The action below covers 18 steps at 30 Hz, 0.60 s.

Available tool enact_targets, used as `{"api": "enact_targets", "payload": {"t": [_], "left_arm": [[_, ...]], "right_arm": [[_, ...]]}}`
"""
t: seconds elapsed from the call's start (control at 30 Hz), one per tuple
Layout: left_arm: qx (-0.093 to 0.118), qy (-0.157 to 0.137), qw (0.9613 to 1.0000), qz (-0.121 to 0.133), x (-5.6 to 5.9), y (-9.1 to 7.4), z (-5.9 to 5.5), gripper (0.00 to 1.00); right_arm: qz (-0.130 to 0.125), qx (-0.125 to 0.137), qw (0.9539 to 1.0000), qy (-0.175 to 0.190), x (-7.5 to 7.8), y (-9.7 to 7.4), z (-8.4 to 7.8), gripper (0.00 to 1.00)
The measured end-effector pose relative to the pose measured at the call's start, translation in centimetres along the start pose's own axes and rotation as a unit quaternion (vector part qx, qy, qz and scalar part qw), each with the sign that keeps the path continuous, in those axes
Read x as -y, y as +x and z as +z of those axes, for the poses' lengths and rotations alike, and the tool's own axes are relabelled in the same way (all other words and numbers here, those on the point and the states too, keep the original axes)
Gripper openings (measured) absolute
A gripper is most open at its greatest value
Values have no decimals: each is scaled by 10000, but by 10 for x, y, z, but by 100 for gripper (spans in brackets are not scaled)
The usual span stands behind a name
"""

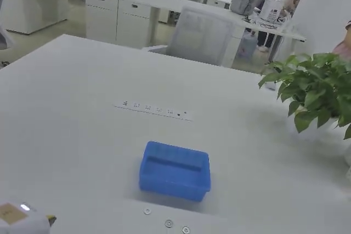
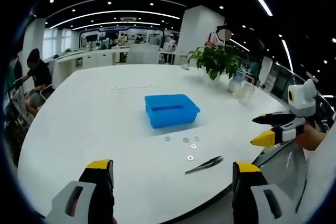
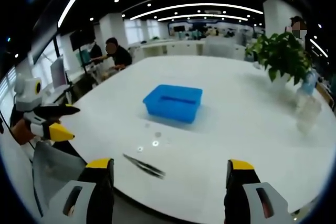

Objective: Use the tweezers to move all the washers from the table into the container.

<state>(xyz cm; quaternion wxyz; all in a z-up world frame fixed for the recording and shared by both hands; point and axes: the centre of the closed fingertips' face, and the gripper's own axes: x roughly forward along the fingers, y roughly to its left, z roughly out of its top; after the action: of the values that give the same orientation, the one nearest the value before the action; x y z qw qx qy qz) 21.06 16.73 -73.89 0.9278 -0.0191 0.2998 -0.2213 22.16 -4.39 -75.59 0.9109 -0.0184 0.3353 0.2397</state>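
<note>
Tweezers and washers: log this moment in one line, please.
left gripper: open, empty | right gripper: open, empty | tweezers: lying on table, ungripped | washers: on table, outside container

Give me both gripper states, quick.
Left gripper: open, holding nothing.
Right gripper: open, holding nothing.

We hold our left gripper (image 2: 170,174) pointing forward, its jaws spread wide and empty. Our right gripper (image 3: 169,174) has its jaws spread just as wide, well apart from the left.
</note>
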Motion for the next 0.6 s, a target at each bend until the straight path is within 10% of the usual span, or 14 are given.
{"api": "enact_targets", "payload": {"t": [0.6], "left_arm": [[-175,62,9996,-194,6,10,-5,95]], "right_arm": [[-20,-128,9999,16,5,5,-4,86]]}}
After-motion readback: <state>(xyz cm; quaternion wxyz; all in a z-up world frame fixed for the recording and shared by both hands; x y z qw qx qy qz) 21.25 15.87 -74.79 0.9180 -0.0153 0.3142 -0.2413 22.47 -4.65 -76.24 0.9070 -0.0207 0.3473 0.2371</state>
